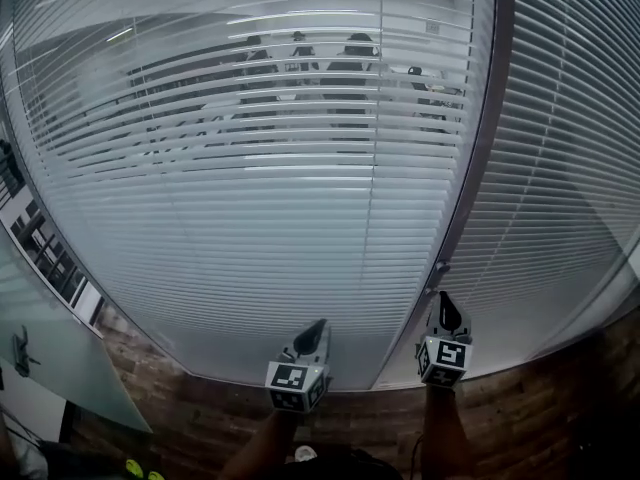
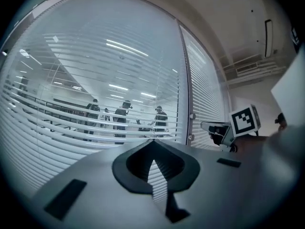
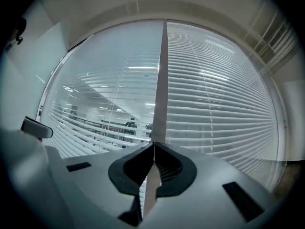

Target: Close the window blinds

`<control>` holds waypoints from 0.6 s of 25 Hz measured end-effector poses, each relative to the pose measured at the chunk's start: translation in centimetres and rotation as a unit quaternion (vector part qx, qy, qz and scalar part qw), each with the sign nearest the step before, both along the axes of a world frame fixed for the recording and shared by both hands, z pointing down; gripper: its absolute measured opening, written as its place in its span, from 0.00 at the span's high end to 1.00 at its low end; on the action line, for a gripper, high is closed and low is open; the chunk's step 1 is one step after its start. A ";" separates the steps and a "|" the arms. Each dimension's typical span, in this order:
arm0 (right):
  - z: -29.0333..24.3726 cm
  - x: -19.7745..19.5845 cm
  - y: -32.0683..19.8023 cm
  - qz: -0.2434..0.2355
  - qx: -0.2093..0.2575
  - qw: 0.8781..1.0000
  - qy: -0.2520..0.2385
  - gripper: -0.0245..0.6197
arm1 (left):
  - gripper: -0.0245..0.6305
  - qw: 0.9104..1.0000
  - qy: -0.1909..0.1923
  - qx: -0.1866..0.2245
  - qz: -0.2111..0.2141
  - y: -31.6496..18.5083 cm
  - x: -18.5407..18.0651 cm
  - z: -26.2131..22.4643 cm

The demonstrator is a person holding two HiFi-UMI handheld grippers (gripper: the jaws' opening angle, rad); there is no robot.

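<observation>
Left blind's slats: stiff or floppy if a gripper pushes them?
Probably floppy: the left blind's slats look thin and hang on slim cords, so they'd likely flex and sway. Likely light, being so thin. A hard poke might crease one.

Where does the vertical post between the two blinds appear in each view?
Head view: the post, right of centre, leaning.
Left gripper view: right of centre, nearly upright.
Right gripper view: centre, upright.
Shared landmark: the people seen through the left blind, left of the post.
</observation>
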State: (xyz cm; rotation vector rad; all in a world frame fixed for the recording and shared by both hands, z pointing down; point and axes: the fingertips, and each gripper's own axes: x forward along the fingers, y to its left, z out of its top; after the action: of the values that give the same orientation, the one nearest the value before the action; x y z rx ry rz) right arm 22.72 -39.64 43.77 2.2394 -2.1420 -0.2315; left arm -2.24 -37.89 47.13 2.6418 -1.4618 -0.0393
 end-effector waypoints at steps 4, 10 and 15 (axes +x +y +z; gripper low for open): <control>-0.6 -0.6 0.0 -0.007 0.010 1.000 -0.003 0.95 | 0.96 1.000 0.003 -0.005 0.021 1.1 0.3 1.4; -0.6 0.6 -1.9 0.008 -0.002 1.000 -0.011 0.82 | 0.96 0.999 0.002 -0.020 0.028 0.8 1.3 2.6; -1.2 1.2 -2.7 0.008 0.007 1.000 -0.023 0.79 | 0.96 0.999 0.006 -0.016 0.035 0.7 1.6 3.0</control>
State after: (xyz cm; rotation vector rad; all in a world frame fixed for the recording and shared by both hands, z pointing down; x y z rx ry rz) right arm 23.90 -42.32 42.54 2.2898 -2.1499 -0.1970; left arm -0.61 -37.24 50.10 2.6603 -1.3533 -0.0259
